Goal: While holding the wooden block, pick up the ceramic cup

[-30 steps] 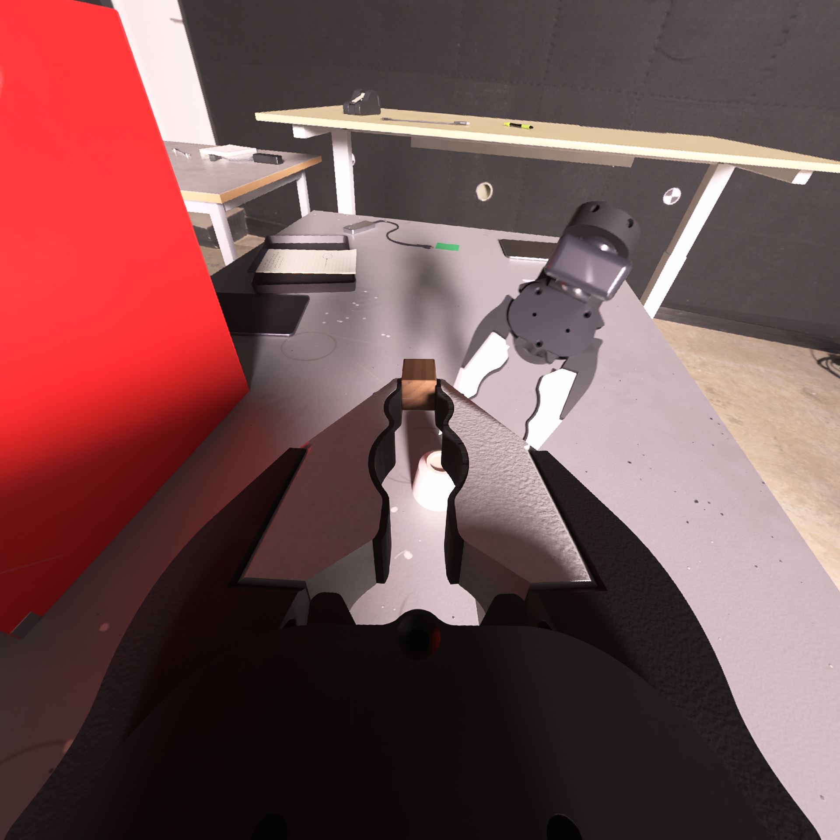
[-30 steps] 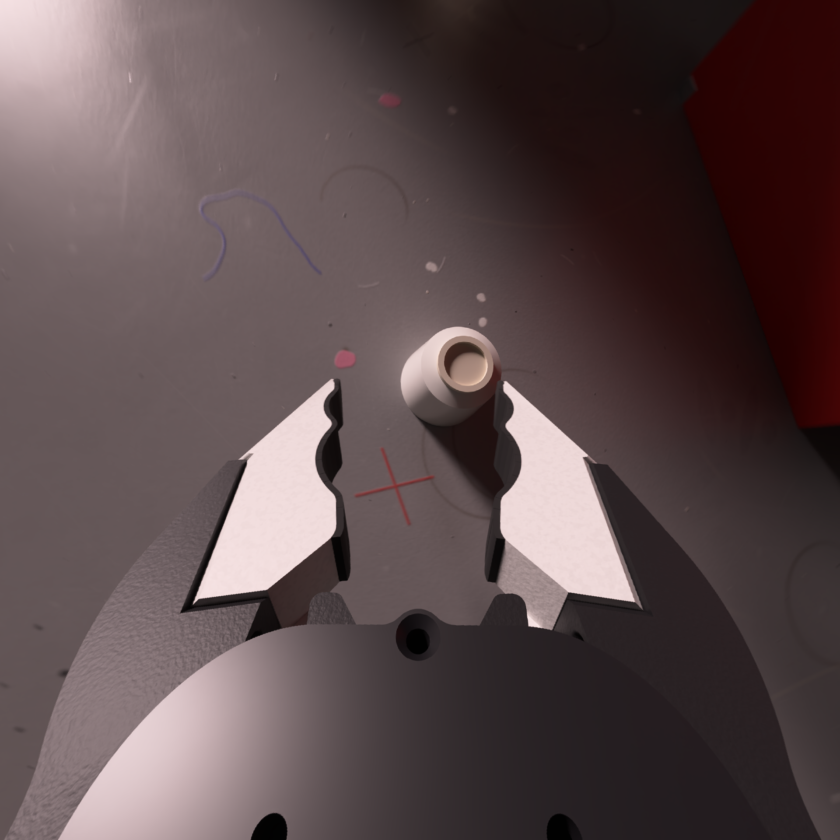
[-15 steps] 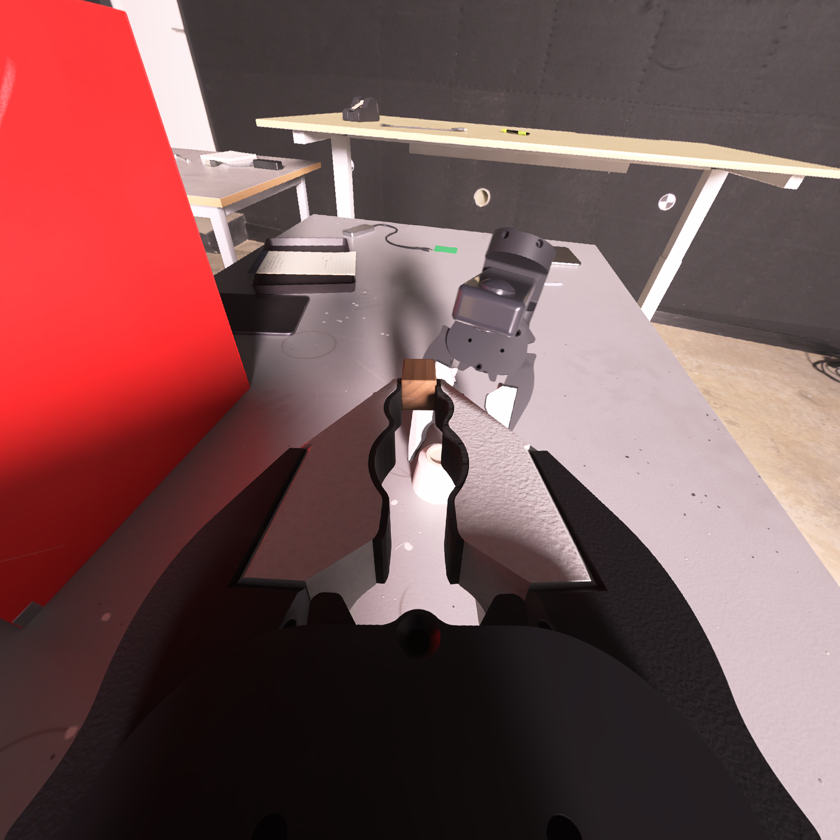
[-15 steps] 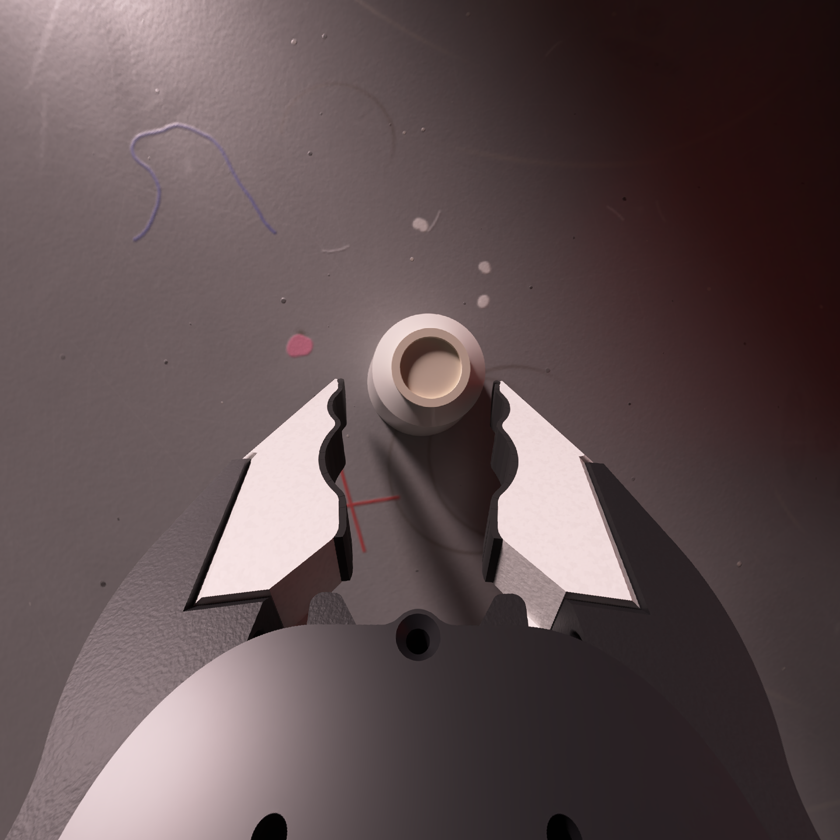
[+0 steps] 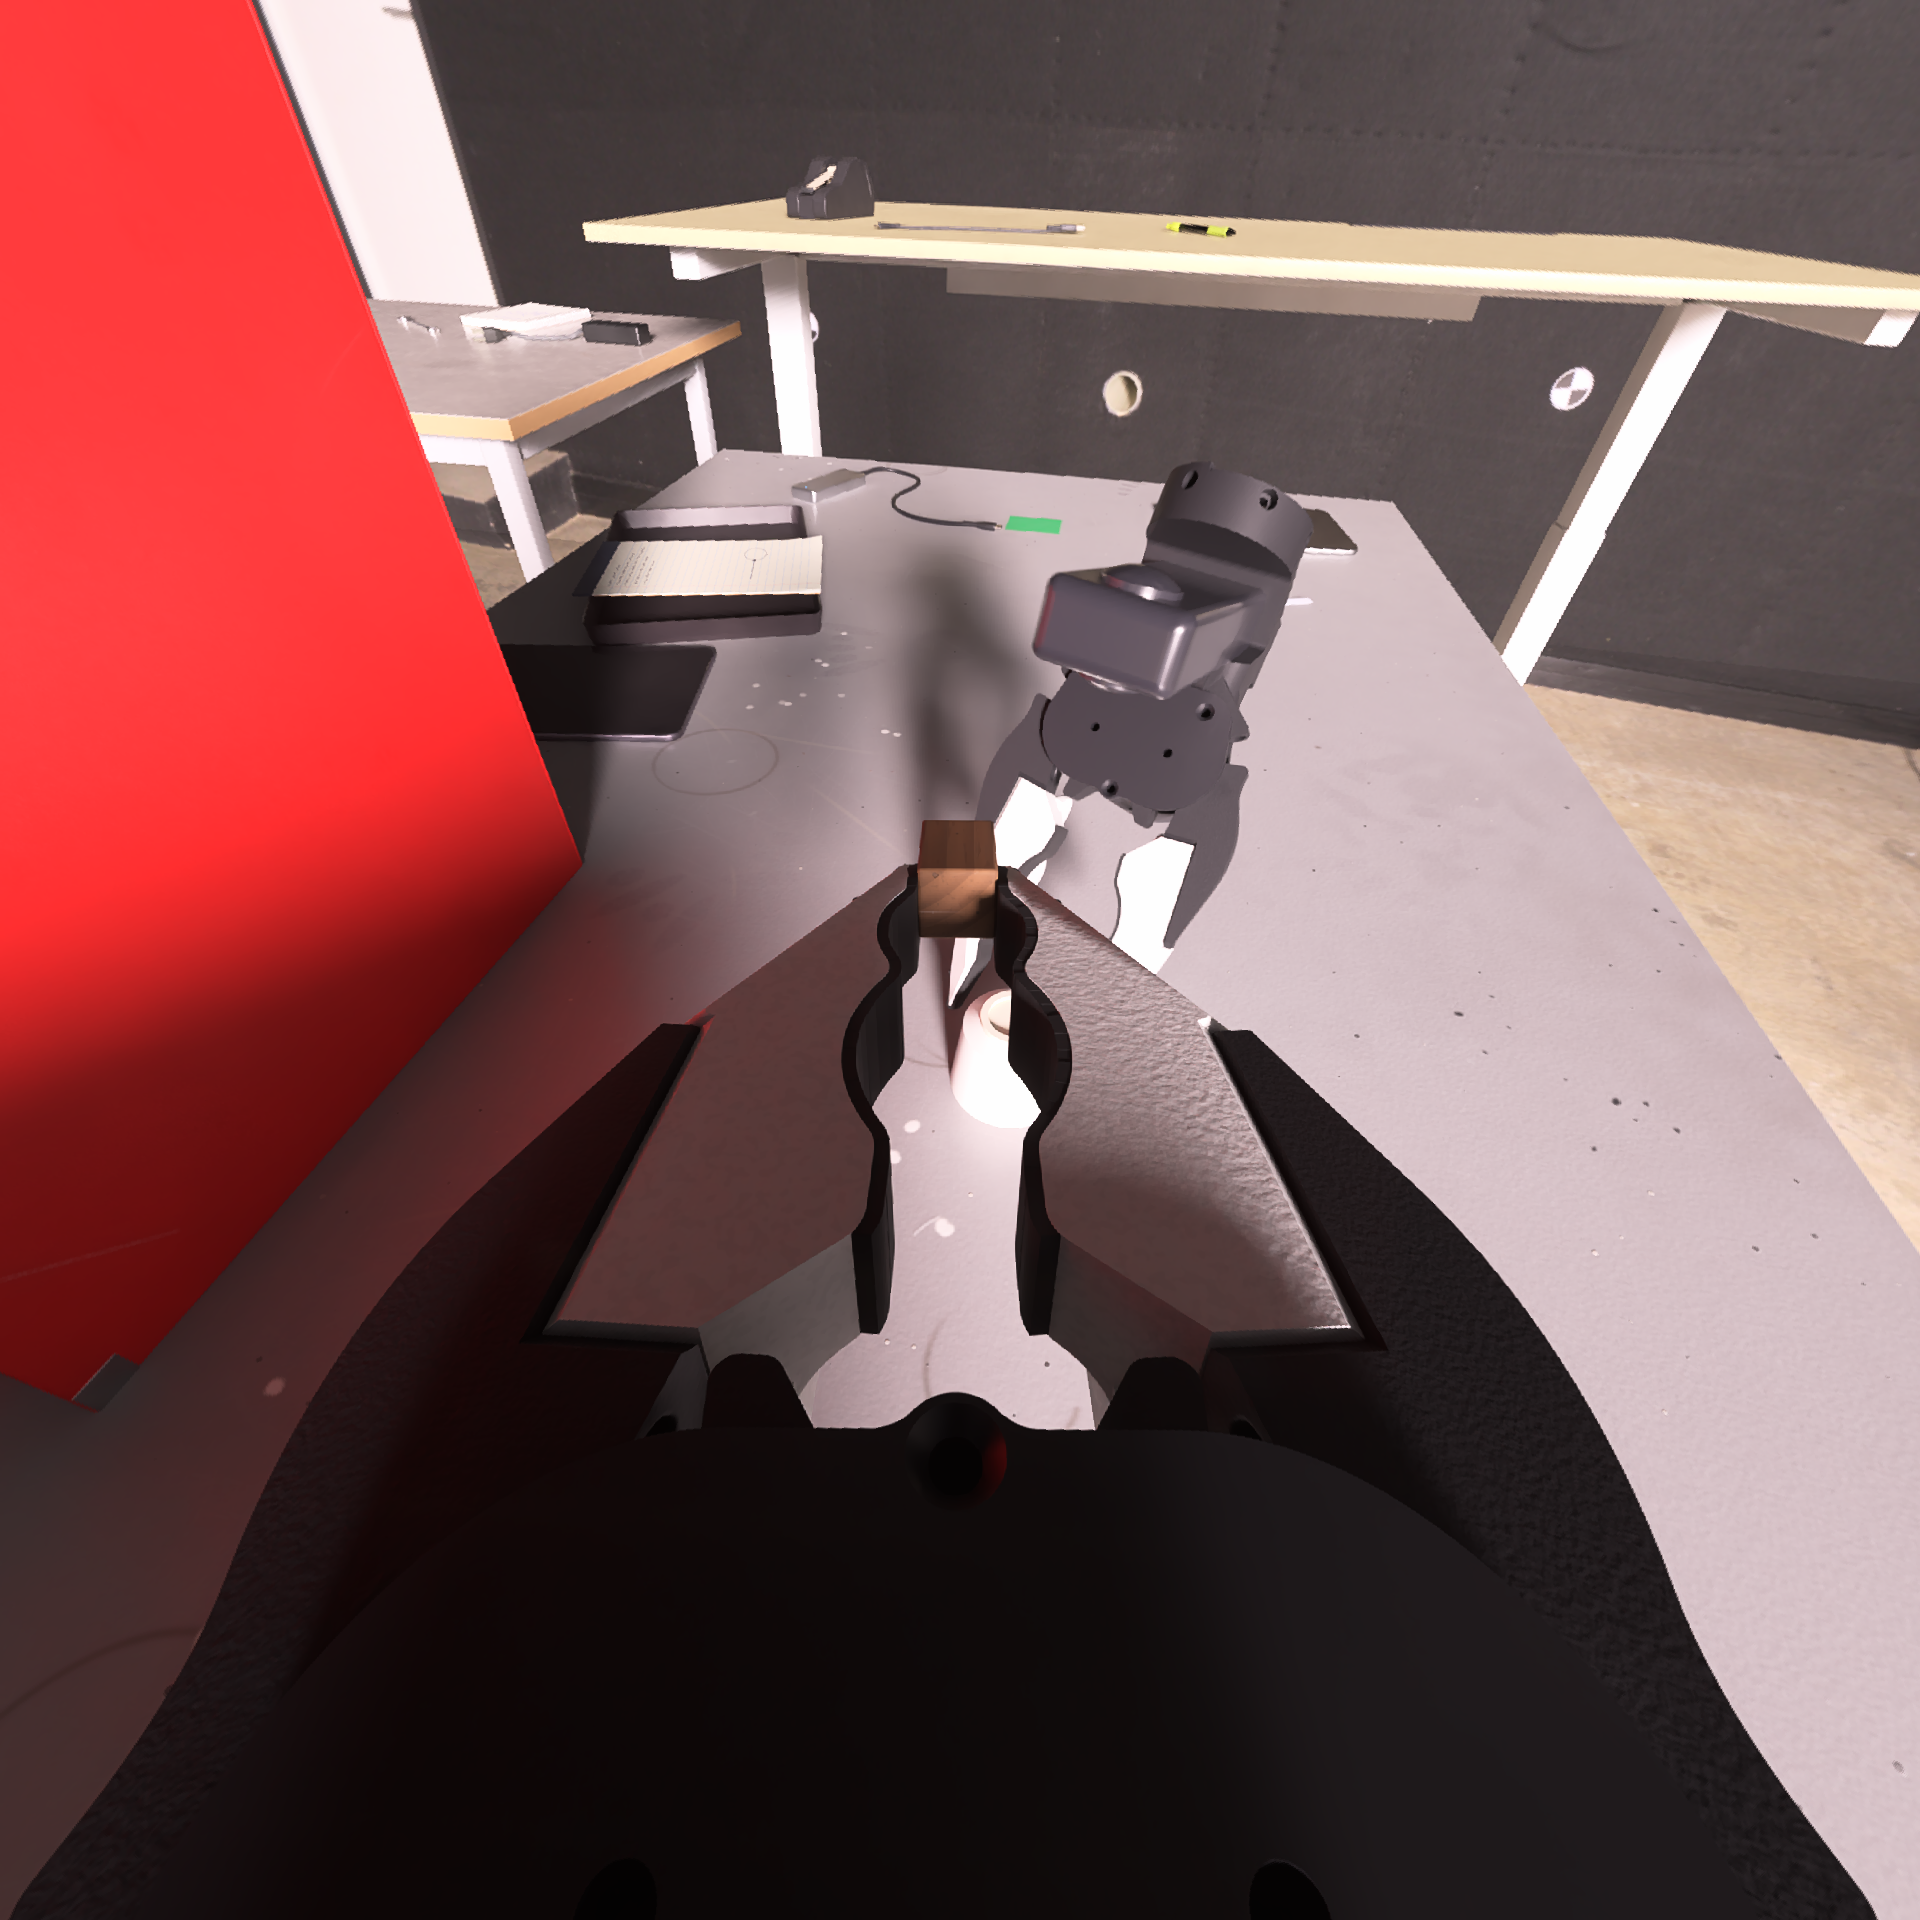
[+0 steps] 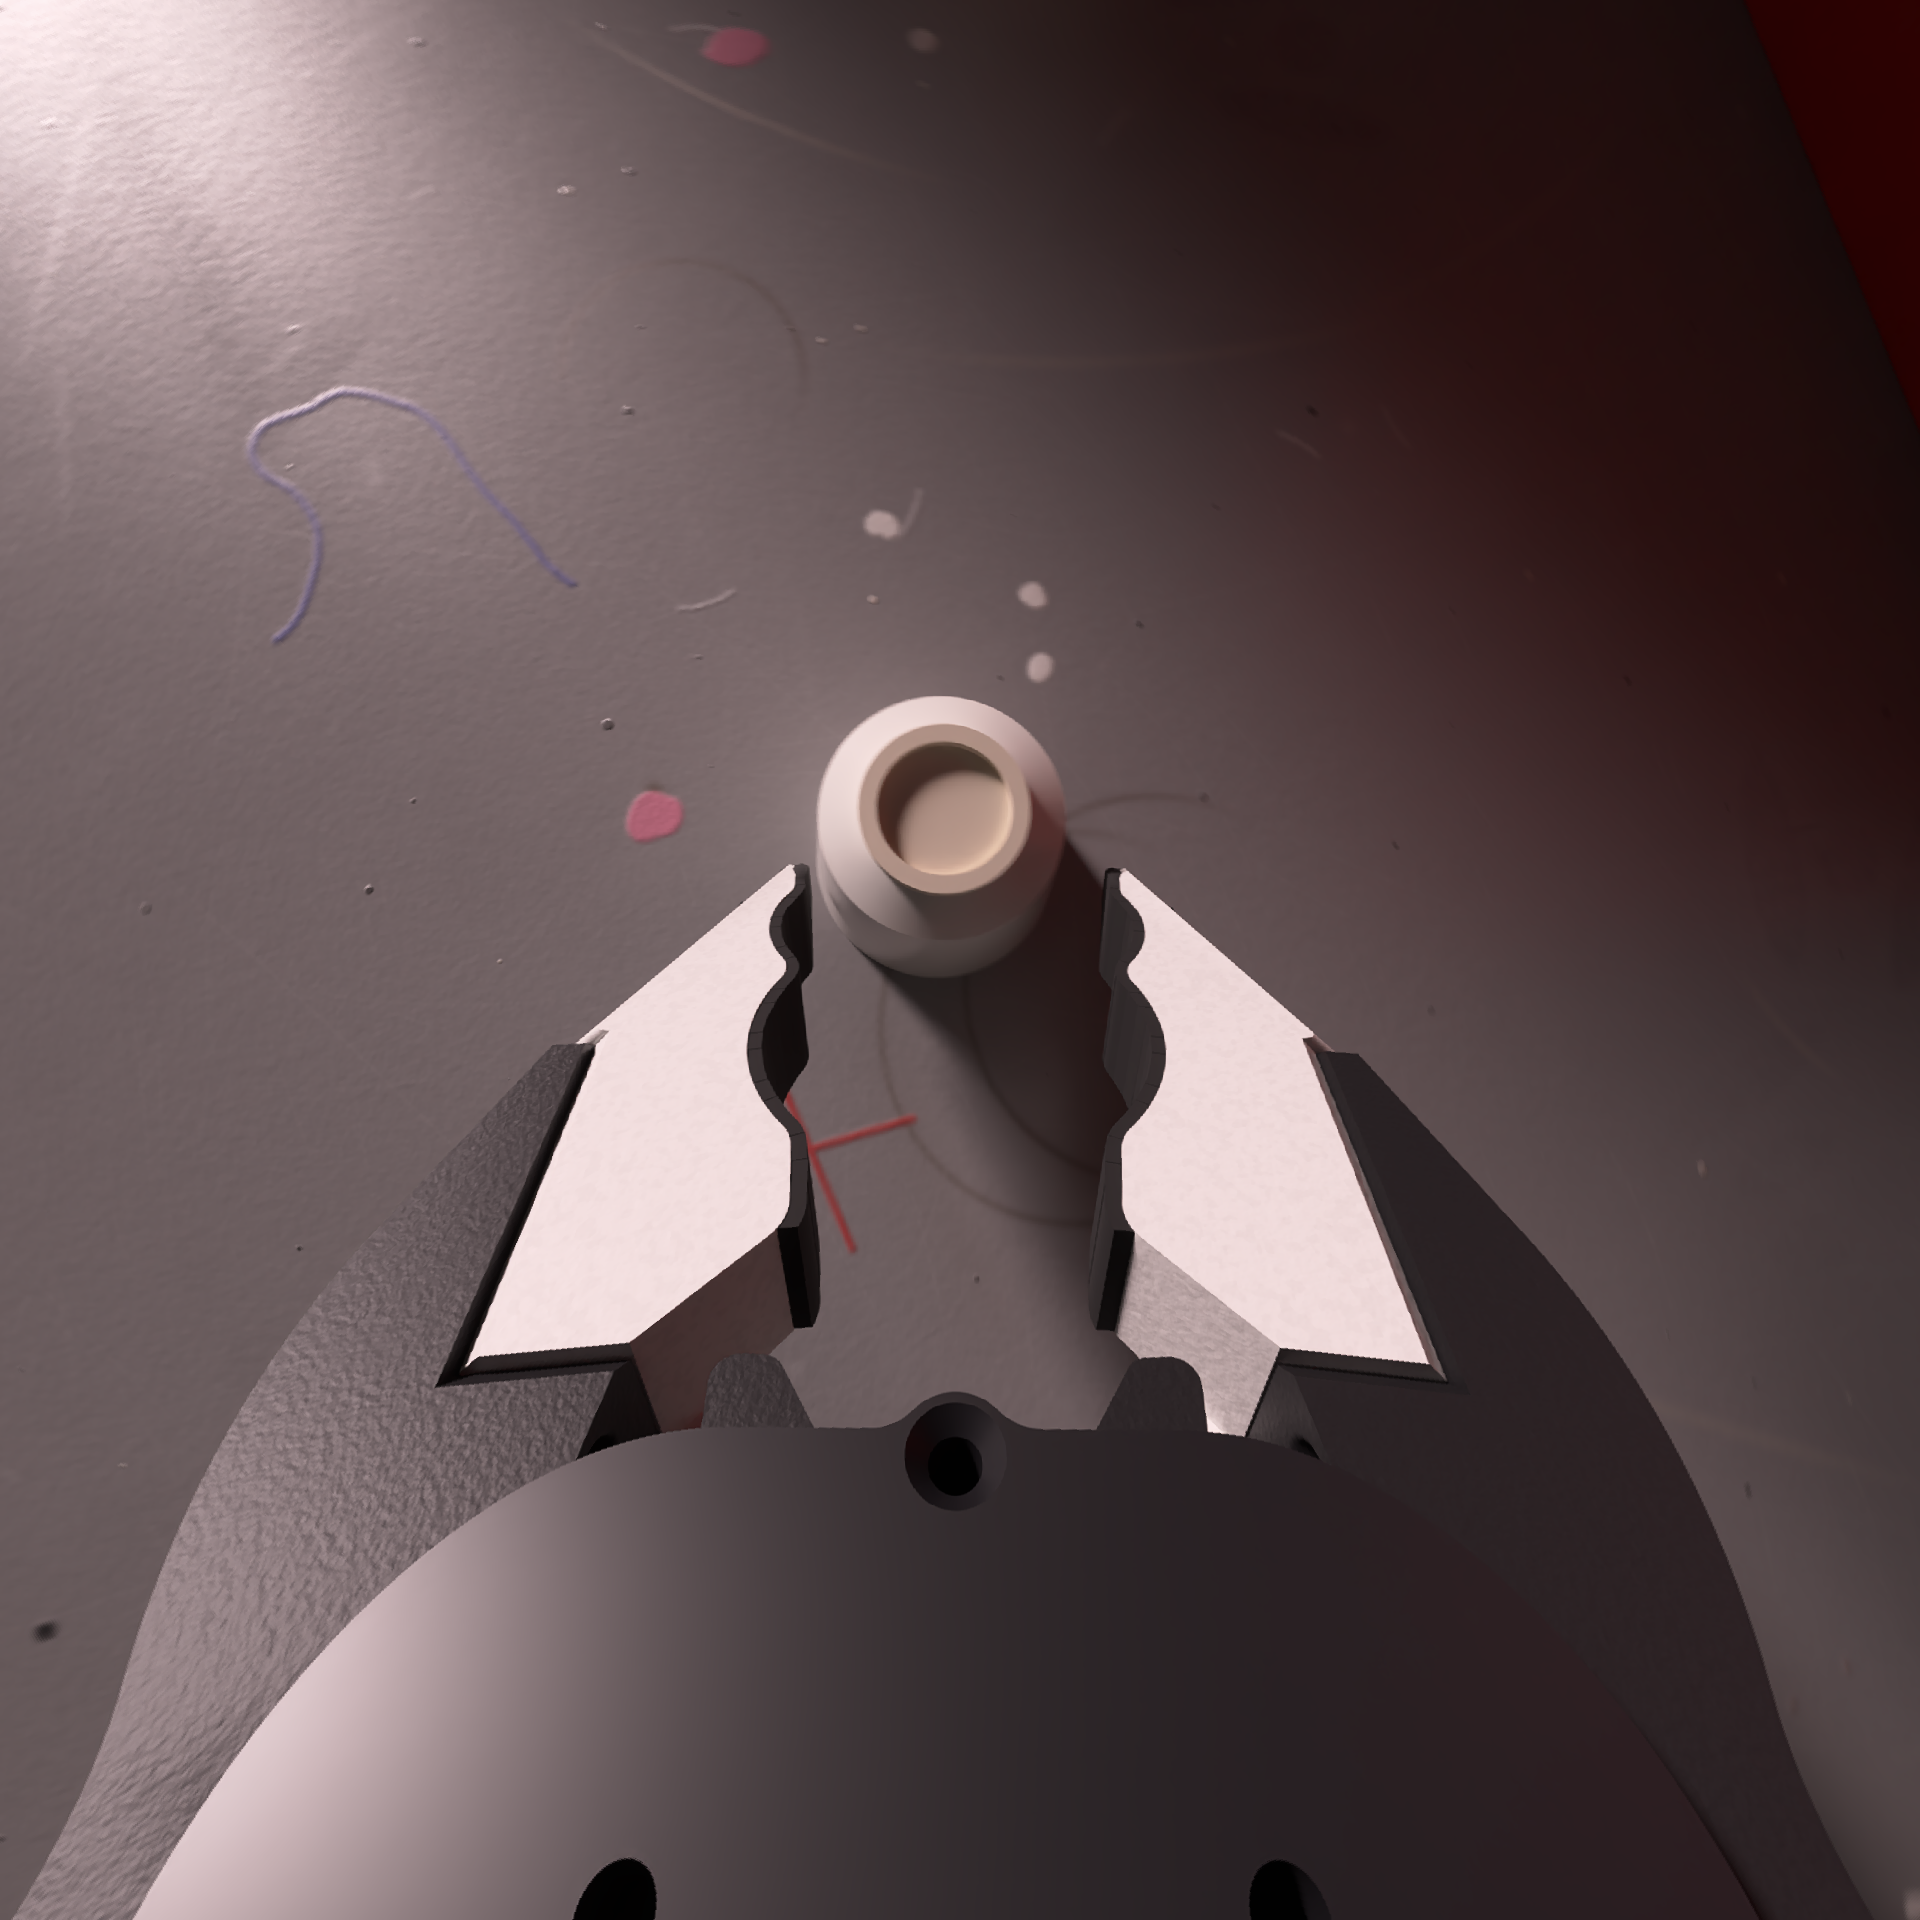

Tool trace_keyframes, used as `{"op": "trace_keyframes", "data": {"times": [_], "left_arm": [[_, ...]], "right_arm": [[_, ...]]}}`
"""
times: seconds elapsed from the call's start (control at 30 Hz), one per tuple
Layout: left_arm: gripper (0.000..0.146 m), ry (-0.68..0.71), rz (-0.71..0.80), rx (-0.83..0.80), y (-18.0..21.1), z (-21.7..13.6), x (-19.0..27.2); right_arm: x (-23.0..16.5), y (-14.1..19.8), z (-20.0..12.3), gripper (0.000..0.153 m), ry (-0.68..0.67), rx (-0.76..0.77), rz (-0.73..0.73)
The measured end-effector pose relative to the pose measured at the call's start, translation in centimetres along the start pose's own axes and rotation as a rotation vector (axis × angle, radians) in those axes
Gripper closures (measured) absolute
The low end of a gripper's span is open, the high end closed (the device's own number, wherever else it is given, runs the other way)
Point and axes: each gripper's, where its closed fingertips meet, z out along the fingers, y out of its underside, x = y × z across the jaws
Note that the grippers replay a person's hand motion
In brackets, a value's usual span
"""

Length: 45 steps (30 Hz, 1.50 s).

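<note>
My left gripper (image 5: 957,902) is shut on a small wooden block (image 5: 956,894) and holds it above the grey table (image 5: 1455,1039). A white ceramic cup (image 5: 982,1060) stands upright on the table below it, partly hidden by my left fingers. In the right wrist view the cup (image 6: 940,836) sits just beyond my right gripper (image 6: 951,888), which is open and looks down on it, its fingertips on either side of the cup's near wall and above it. The right gripper also shows in the left wrist view (image 5: 1081,925), hovering over the cup.
A tall red panel (image 5: 208,675) stands at the left. A notebook (image 5: 707,571), a dark pad (image 5: 613,691) and a cable (image 5: 914,494) lie at the table's far left. A red cross mark (image 6: 842,1153) lies between my right fingers. Other desks (image 5: 1247,255) stand behind.
My right gripper has swung left over the cup and come closer, so the cup now lies centred just ahead of its open fingertips. The left gripper holds the block steady.
</note>
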Motion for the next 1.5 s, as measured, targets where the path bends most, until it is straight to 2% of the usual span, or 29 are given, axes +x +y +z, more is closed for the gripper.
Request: {"op": "trace_keyframes", "data": {"times": [0.1, 0.17, 0.23, 0.3, 0.6, 0.73, 0.93, 1.3, 1.5], "left_arm": [[0.133, 0.000, 0.007, -0.011, 0.1, 0.1, 0.1], [0.133, 0.003, 0.008, -0.013, 0.1, 0.1, 0.2], [0.133, 0.003, 0.010, -0.016, 0.1, 0.1, 0.2], [0.133, 0.003, 0.012, -0.017, 0.0, 0.0, 0.2], [0.133, -0.003, 0.011, -0.027, 0.0, -0.2, -0.1], [0.133, -0.007, 0.011, -0.039, 0.2, -0.3, -0.3], [0.133, -0.015, 0.012, -0.058, 0.3, -0.3, -0.6], [0.133, -0.014, 0.018, -0.120, 0.7, 0.9, -0.8], [0.133, -0.008, 0.033, -0.153, 0.7, 1.1, -0.9]], "right_arm": [[-0.4, -0.3, 0.3, 0.085, -0.019, 0.031, -0.084], [-0.5, -0.6, 0.2, 0.085, -0.031, 0.058, -0.140], [-0.5, -0.7, 0.5, 0.089, -0.069, 0.068, -0.169], [-0.4, -1.0, 0.9, 0.100, -0.081, 0.092, -0.202], [-0.5, -1.8, 0.5, 0.104, -0.171, 0.237, -0.084], [-0.1, -2.8, -0.9, 0.104, -0.189, 0.311, -0.029], [1.0, -5.3, -4.7, 0.104, -0.213, 0.420, 0.040], [1.5, -9.0, -8.5, 0.104, -0.165, 0.407, -0.044], [1.5, -9.8, -9.7, 0.104, -0.167, 0.414, -0.077]]}}
